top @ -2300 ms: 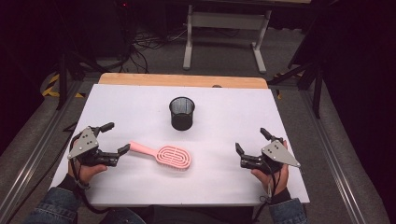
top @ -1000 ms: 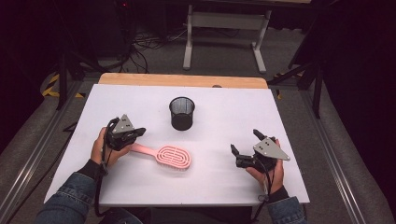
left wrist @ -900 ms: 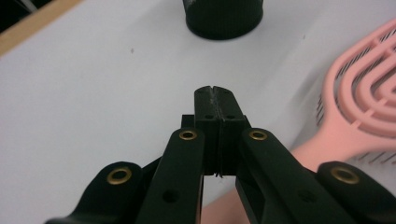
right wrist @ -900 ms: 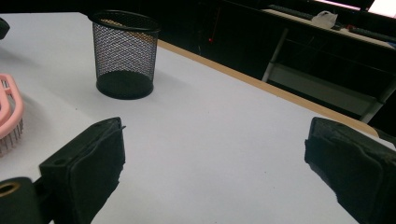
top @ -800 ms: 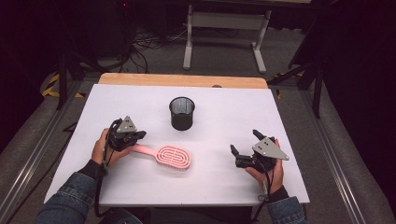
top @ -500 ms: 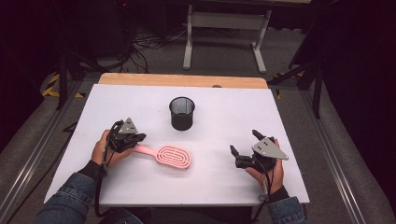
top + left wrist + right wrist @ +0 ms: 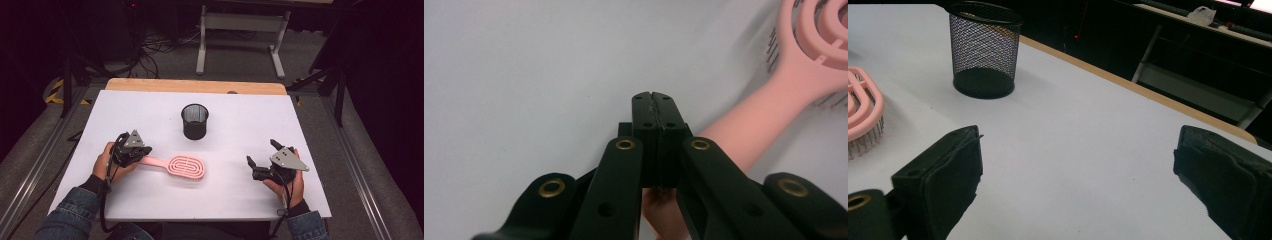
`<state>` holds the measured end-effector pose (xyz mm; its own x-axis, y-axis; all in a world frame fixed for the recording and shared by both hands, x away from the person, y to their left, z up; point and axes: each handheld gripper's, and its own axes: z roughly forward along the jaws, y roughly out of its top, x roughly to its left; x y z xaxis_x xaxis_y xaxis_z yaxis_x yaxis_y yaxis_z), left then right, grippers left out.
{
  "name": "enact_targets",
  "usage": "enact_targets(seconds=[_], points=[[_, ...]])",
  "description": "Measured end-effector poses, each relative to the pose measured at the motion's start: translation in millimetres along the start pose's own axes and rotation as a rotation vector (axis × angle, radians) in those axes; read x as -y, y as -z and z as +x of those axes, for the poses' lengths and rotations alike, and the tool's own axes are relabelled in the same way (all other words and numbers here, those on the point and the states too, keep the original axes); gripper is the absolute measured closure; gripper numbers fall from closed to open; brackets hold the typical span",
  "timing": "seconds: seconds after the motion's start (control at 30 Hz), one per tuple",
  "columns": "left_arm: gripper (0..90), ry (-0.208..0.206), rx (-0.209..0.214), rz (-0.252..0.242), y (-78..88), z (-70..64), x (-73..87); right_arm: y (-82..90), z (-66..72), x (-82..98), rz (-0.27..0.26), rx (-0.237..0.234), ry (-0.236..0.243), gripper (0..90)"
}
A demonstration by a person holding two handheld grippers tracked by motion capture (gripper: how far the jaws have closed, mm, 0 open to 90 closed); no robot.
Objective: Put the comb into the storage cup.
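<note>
The left gripper [image 7: 655, 97] has its jaws pressed together, with the pink hairbrush [image 7: 175, 165] handle just beside and under them, so nothing is pinched. The right gripper [image 7: 1078, 180] waits wide apart. The black mesh cup [image 7: 195, 121] stands beyond.

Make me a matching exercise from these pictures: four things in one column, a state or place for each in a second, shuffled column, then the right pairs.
Column one:
1. left gripper
2. right gripper
3. black wire-mesh cup
4. pink plastic hairbrush

Column two:
A. stands upright toward the far side of the white table
B. jaws wide apart, nothing between them
C. lies flat, handle pointing to the person's left
D. jaws closed together, above the brush handle

Pairs: 1-D, 2-B, 3-A, 4-C
</note>
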<state>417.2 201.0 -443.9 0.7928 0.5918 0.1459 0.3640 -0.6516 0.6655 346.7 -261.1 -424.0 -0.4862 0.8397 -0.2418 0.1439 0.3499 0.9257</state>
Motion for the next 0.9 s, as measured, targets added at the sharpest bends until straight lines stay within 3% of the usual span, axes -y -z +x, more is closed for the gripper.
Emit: enact_targets(seconds=[0.9], points=[[90.0,-0.056,0.068,0.056,16.8,-29.9,16.0,-1.2,-0.8,1.4,0.014,-0.013,-0.008,6.1]])
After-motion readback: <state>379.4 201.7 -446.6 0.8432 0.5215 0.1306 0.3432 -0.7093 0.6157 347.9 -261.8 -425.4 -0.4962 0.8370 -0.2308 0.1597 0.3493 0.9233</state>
